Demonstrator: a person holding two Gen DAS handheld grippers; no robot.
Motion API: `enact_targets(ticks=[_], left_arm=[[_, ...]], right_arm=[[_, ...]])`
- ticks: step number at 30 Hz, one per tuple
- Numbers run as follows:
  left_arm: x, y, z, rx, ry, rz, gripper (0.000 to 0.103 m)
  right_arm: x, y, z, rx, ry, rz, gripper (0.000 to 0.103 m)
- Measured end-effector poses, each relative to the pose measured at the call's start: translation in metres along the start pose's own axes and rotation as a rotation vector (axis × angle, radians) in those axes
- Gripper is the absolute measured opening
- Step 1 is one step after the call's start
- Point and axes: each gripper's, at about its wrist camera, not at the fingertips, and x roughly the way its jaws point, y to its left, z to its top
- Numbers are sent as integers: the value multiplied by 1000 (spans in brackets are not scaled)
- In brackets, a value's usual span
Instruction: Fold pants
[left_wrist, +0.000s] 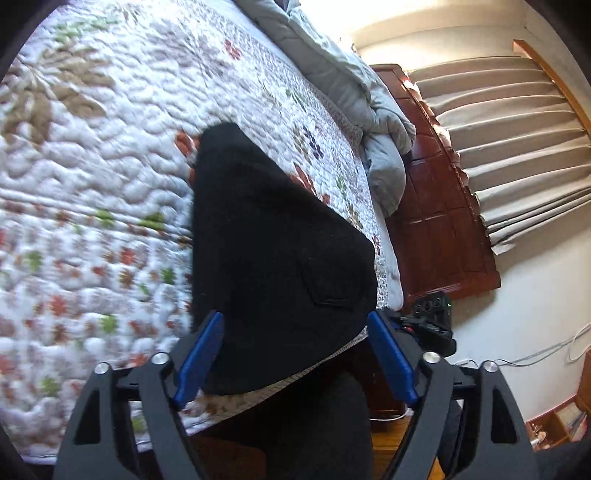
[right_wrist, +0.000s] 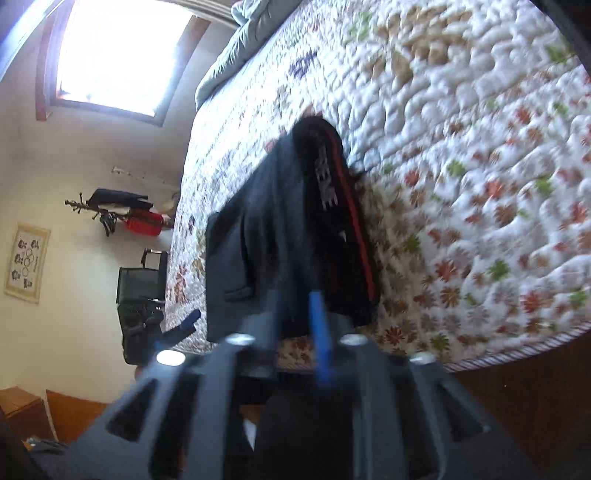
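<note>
Left wrist camera first: my left gripper (left_wrist: 295, 354) has its blue-padded fingers (left_wrist: 199, 358) spread wide, nothing between them touching either pad. Dead ahead, the folded black fabric pants (left_wrist: 273, 258) lie on the white quilted floral bedspread (left_wrist: 92, 184), their near end at the bed's edge right in front of the fingertips. The long axis runs straight away from me, tapering to a rounded far tip. To the left of the gripper there's wide bare quilt; off to the right the bed ends quickly, with a rumpled grey duvet (left_wrist: 369, 110) farther ahead along that side and a dark red wooden cabinet (left_wrist: 439, 206) beyond it.

Now the right wrist camera, and it's blurry: my right gripper (right_wrist: 299, 325) has its fingers drawn close together, but I cannot tell whether they pinch cloth. The pants sit directly ahead again, near end at the bed edge, a red stripe and white lettering along their right side. Open quilt lies to the right; left of them the bed drops off toward a black chair (right_wrist: 142, 295).
</note>
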Motion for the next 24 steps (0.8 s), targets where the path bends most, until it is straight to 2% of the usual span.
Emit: enact_targets(ticks=[1,2,4,6,12,18,24], left_arm=[[-5,2,2,3,-2,14,87],[-7,5,6,4,4,32,88],[-9,12,13,-7,24,46,89],[-7,21,22,-47,52,9,89],[5,44,42,-151,88,-73,89],[25,65,55,-214,121,-74,89],[50,64,61,-204,167,-81,89]], right_arm=[[-5,3,3,-7,-9,-27,58],[-7,6,6,-11,-16,-59,80],[-8,10,12,-20,-17,-91,85],[-2,12,23,-9,0,-108,92],[30,0,48,49,93,-84,92],[57,-8,61,76,137,-35,92],[87,-6,66,55,193,-36,92]])
